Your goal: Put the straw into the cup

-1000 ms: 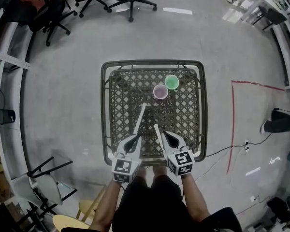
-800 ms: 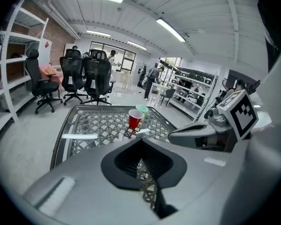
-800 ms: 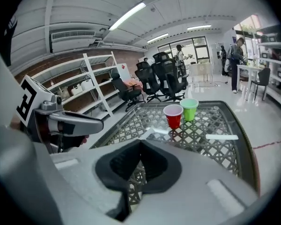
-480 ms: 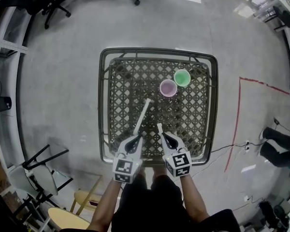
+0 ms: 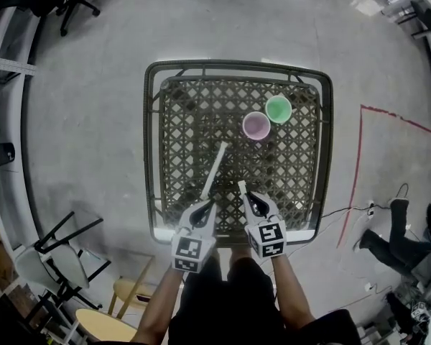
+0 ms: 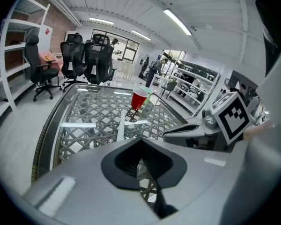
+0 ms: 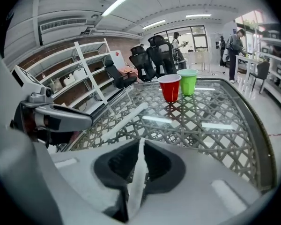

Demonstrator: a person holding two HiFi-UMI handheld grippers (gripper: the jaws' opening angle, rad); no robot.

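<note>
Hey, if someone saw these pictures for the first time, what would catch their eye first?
Probably the red cup and green cup, close together toward the far right of the lattice table. Next, the short white straw between the jaws of the right tool, which have just been opening slightly, and a longer straw running from near the left tool toward the cups.

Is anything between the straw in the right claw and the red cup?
Nothing visible. The right claw, jaws just opening a little, has the straw between them; the red cup stands ahead on the table.
</note>
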